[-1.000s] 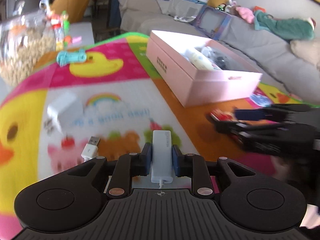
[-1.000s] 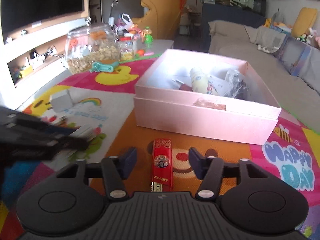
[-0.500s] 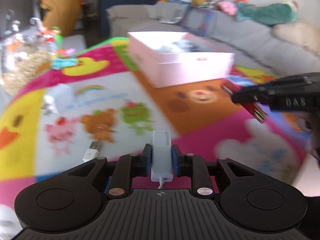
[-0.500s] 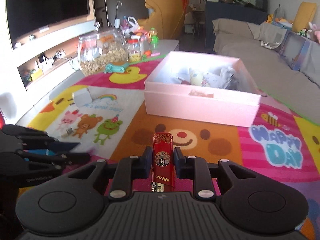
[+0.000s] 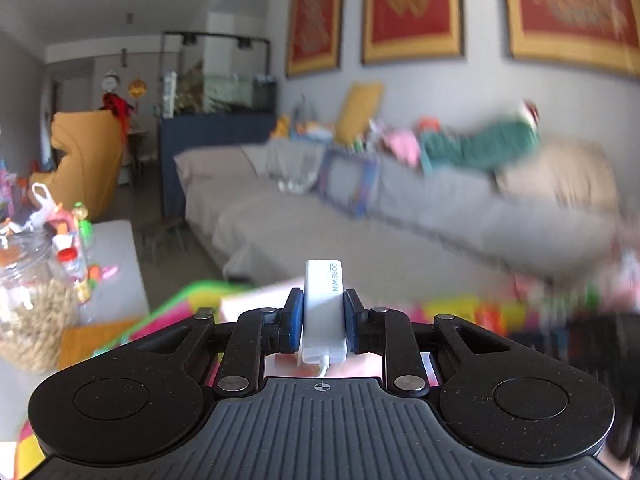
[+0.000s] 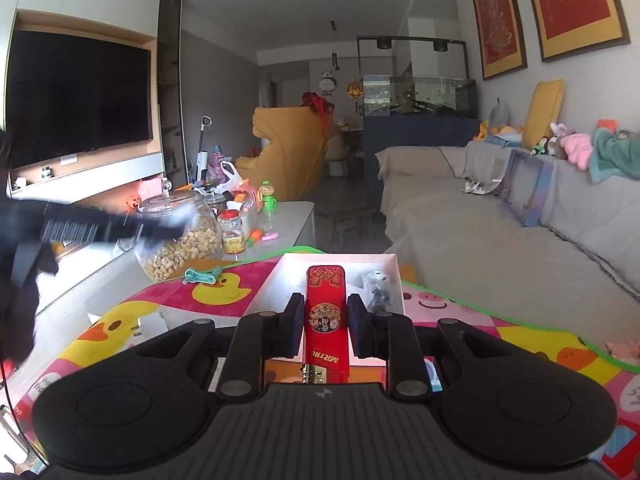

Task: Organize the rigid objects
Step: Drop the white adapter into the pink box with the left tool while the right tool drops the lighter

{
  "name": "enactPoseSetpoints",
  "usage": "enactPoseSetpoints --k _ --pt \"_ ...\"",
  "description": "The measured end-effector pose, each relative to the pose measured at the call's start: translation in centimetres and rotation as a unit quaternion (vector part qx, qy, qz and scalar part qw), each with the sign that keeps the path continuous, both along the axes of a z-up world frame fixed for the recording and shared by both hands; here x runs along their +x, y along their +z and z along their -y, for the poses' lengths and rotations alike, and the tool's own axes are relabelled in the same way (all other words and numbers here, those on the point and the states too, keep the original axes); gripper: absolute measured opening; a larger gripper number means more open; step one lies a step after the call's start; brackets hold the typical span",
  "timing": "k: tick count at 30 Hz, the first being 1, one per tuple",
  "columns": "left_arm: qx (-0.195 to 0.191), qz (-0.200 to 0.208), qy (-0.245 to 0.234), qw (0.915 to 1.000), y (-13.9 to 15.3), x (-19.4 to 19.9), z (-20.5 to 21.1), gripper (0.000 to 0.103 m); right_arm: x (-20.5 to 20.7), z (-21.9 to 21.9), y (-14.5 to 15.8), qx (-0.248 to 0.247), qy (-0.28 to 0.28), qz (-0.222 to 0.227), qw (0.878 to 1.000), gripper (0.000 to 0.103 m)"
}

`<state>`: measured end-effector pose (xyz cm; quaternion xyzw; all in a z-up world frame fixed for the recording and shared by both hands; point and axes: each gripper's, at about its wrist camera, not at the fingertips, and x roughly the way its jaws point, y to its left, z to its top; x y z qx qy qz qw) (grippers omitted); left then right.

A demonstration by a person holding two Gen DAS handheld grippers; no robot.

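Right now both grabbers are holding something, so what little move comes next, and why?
Probably ease the right gripper forward over the pink box. It is shut on the red lighter, and the open box lies just ahead. The left gripper is shut on the white adapter.

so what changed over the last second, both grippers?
The right gripper closed on the red lighter, which lay loose between open jaws on the mat, and lifted it toward the pink box. The left gripper rose from the mat too, its view now on the sofa. Unchanged: the left's grip on the white adapter.
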<state>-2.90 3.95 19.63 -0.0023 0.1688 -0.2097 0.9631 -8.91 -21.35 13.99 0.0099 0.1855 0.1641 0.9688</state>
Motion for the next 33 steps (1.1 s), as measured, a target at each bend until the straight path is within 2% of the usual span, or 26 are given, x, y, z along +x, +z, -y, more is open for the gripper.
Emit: enactPoseSetpoints --k 3,5,7,12,14,17,21,26,30,31,32,33 --pt "-0.052 0.004 0.009 0.9986 1.1 4.3 0.4 0.024 0.7 0.2 -0.7 -0.005 -0.005 -0.012 1.000 0.022" --pt "-0.067 0.005 0.003 0.9977 0.9 6.7 0.9 0.025 1.1 0.4 -1.1 -0.008 -0.012 -0.017 1.000 0.022" --pt "-0.079 -0.002 -0.005 0.9968 -0.1 8.7 1.0 0.025 1.4 0.6 -1.5 -0.013 -0.021 -0.020 1.000 0.022" --pt "-0.108 -0.050 0.040 0.9921 -3.0 10.0 -1.0 0.025 2.0 1.1 -2.6 -0.020 -0.036 -0.034 0.999 0.022" --pt "-0.095 -0.064 0.063 0.9914 -3.9 9.3 -1.7 0.025 2.8 1.2 -2.9 -0.016 -0.040 -0.045 0.998 0.022" --pt "-0.045 -0.088 0.087 0.9912 -5.2 7.5 -1.7 0.025 3.8 0.8 -2.6 -0.011 -0.038 -0.046 0.998 0.022" --pt "-0.040 -0.124 0.070 0.9890 -6.9 4.7 -2.7 0.025 5.6 -0.6 -0.5 -0.011 -0.035 -0.018 0.999 0.022" --pt "-0.006 -0.152 0.091 0.9841 -8.3 2.4 -4.0 0.025 9.8 -2.7 3.6 -0.001 -0.010 0.007 1.000 0.022" --pt "-0.007 -0.166 0.109 0.9800 -9.1 1.7 -5.8 0.025 14.4 -5.4 5.9 -0.031 -0.024 0.014 0.999 0.024" --pt "-0.009 -0.170 0.115 0.9787 -9.3 1.7 -6.2 0.025 15.5 -6.0 6.1 -0.038 -0.026 0.006 0.999 0.032" --pt "-0.011 -0.173 0.121 0.9774 -9.6 1.5 -6.8 0.025 16.3 -6.4 6.2 -0.042 -0.031 -0.003 0.999 0.046" --pt "-0.013 -0.177 0.126 0.9760 -9.9 1.4 -7.3 0.025 17.0 -6.7 6.0 -0.043 -0.036 -0.013 0.998 0.051"
